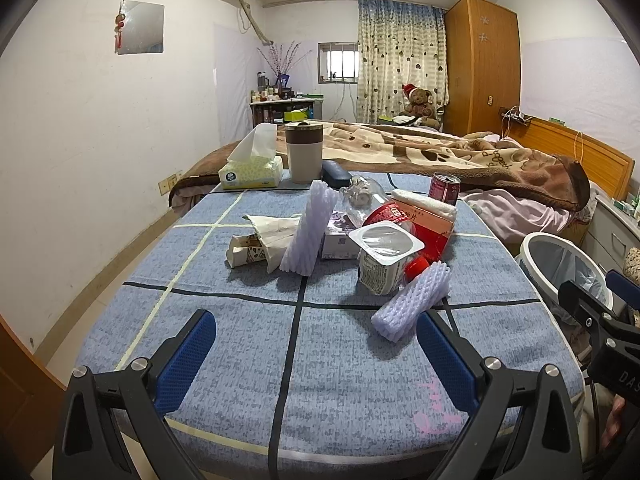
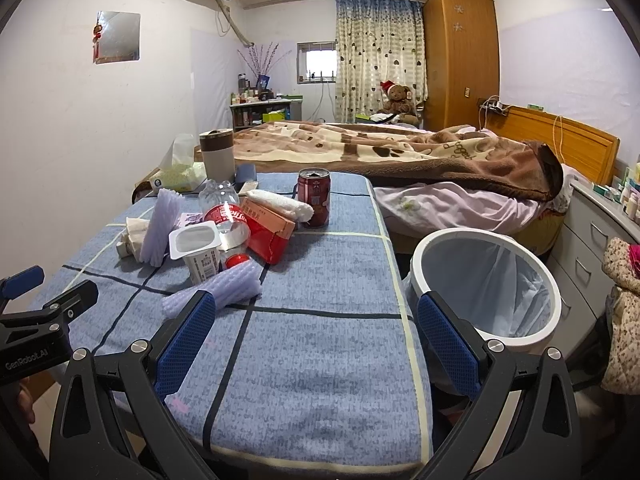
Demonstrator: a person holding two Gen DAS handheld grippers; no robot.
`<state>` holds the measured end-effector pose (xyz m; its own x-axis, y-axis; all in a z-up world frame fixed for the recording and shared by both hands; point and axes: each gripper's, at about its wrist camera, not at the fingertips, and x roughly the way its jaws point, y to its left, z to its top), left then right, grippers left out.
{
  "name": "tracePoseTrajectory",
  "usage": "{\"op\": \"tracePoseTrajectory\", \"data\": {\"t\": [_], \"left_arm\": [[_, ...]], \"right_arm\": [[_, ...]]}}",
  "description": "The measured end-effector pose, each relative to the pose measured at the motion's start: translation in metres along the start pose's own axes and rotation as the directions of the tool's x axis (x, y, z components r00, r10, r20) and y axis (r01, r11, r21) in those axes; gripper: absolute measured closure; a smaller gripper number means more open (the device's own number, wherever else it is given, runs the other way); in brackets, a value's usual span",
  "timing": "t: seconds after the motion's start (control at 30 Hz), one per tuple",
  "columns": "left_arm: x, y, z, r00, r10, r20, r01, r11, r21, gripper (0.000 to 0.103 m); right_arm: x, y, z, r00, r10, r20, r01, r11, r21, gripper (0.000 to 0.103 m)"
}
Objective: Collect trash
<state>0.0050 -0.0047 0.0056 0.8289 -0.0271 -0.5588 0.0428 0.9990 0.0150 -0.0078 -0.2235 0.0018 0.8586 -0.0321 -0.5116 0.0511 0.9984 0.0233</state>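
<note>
Trash is piled on a blue checked table (image 1: pixel 240 344) (image 2: pixel 320 320): a white yogurt cup (image 1: pixel 384 258) (image 2: pixel 198 250), two lilac foam nets (image 1: pixel 412 306) (image 1: pixel 310 230) (image 2: pixel 224 290), a crushed clear bottle with a red label and cap (image 1: pixel 360 200) (image 2: pixel 224 216), a red carton (image 1: pixel 424 224) (image 2: pixel 268 232), a red can (image 1: pixel 444 188) (image 2: pixel 314 196), and a paper wrapper (image 1: pixel 260 240). A white bin (image 1: pixel 560 268) (image 2: pixel 486 280) with a clear liner stands right of the table. My left gripper (image 1: pixel 316 344) and right gripper (image 2: pixel 316 328) are open and empty, near the front edge.
At the table's far end stand a tissue box (image 1: pixel 250 170), a beige lidded cup (image 1: pixel 304 152) and a dark case (image 1: pixel 336 174). Behind is a bed with a brown blanket (image 2: pixel 400 152). Drawers (image 2: pixel 592 240) and a patterned garment (image 2: pixel 624 312) sit right of the bin.
</note>
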Motion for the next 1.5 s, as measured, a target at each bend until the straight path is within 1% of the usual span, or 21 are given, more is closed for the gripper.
{"op": "tracePoseTrajectory", "data": {"t": [0.3,0.4,0.57,0.63,0.67,0.73,0.77,0.8,0.83,0.9,1.0,1.07,1.1,1.2,1.23,1.37,1.4,1.43,1.5], "left_arm": [[0.005,0.004,0.005,1.000,-0.004,-0.003,0.004,1.000,-0.001,0.001],[0.010,0.008,0.007,1.000,-0.022,-0.014,0.022,1.000,-0.014,0.001],[0.028,0.023,0.013,0.998,-0.062,-0.028,0.061,0.997,-0.038,0.001],[0.035,0.029,0.017,0.996,-0.076,-0.036,0.075,0.996,-0.041,0.007],[0.039,0.031,0.019,0.996,-0.079,-0.034,0.078,0.996,-0.033,0.007],[0.048,0.035,0.022,0.997,-0.074,-0.037,0.074,0.997,-0.020,0.009],[0.052,0.038,0.024,0.997,-0.071,-0.043,0.070,0.997,-0.020,0.012],[0.057,0.041,0.025,0.996,-0.074,-0.052,0.073,0.997,-0.028,0.017],[0.062,0.045,0.027,0.995,-0.085,-0.057,0.083,0.996,-0.036,0.019],[0.071,0.049,0.030,0.992,-0.105,-0.072,0.102,0.994,-0.044,0.021],[0.084,0.053,0.033,0.989,-0.126,-0.079,0.122,0.991,-0.045,0.021],[0.091,0.055,0.035,0.989,-0.124,-0.080,0.121,0.992,-0.043,0.021],[0.095,0.056,0.036,0.989,-0.122,-0.087,0.118,0.992,-0.046,0.021],[0.107,0.060,0.041,0.986,-0.134,-0.099,0.129,0.990,-0.051,0.022],[0.111,0.060,0.043,0.985,-0.134,-0.108,0.130,0.991,-0.043,0.025],[0.128,0.057,0.053,0.981,-0.155,-0.119,0.155,0.988,-0.007,0.029],[0.133,0.056,0.055,0.979,-0.157,-0.129,0.158,0.987,-0.005,0.032],[0.138,0.055,0.057,0.978,-0.157,-0.135,0.159,0.987,0.001,0.033],[0.143,0.051,0.060,0.979,-0.158,-0.126,0.161,0.987,0.017,0.034]], "right_arm": [[0.005,0.001,0.001,1.000,0.006,-0.005,-0.006,1.000,0.002,0.000],[0.012,0.005,0.002,1.000,0.015,-0.016,-0.015,1.000,0.008,0.000],[0.025,0.014,0.001,0.998,0.056,-0.036,-0.056,0.998,0.001,0.000],[0.033,0.020,0.000,0.996,0.071,-0.052,-0.071,0.997,0.004,0.000],[0.036,0.022,0.001,0.995,0.077,-0.058,-0.076,0.997,0.007,0.001],[0.041,0.028,0.001,0.994,0.091,-0.059,-0.091,0.996,0.014,0.007],[0.044,0.030,0.001,0.994,0.089,-0.067,-0.088,0.996,0.015,0.008],[0.047,0.032,0.000,0.993,0.088,-0.074,-0.088,0.996,0.015,0.011],[0.051,0.035,0.000,0.992,0.091,-0.086,-0.090,0.996,0.016,0.015],[0.058,0.040,-0.002,0.988,0.116,-0.105,-0.115,0.993,0.023,0.019],[0.069,0.050,-0.005,0.980,0.144,-0.139,-0.141,0.990,0.026,0.019],[0.075,0.056,-0.006,0.976,0.152,-0.155,-0.150,0.988,0.028,0.025],[0.078,0.058,-0.005,0.974,0.161,-0.161,-0.157,0.987,0.035,0.030],[0.088,0.061,-0.003,0.964,0.187,-0.187,-0.177,0.982,0.069,0.031],[0.091,0.062,-0.003,0.962,0.190,-0.194,-0.178,0.981,0.076,0.030],[0.104,0.067,-0.003,0.953,0.201,-0.228,-0.181,0.978,0.103,0.031],[0.107,0.069,-0.003,0.950,0.202,-0.238,-0.181,0.977,0.110,0.032],[0.109,0.069,-0.003,0.949,0.200,-0.244,-0.178,0.978,0.113,0.035],[0.113,0.071,-0.004,0.947,0.197,-0.254,-0.172,0.978,0.118,0.038]]}}
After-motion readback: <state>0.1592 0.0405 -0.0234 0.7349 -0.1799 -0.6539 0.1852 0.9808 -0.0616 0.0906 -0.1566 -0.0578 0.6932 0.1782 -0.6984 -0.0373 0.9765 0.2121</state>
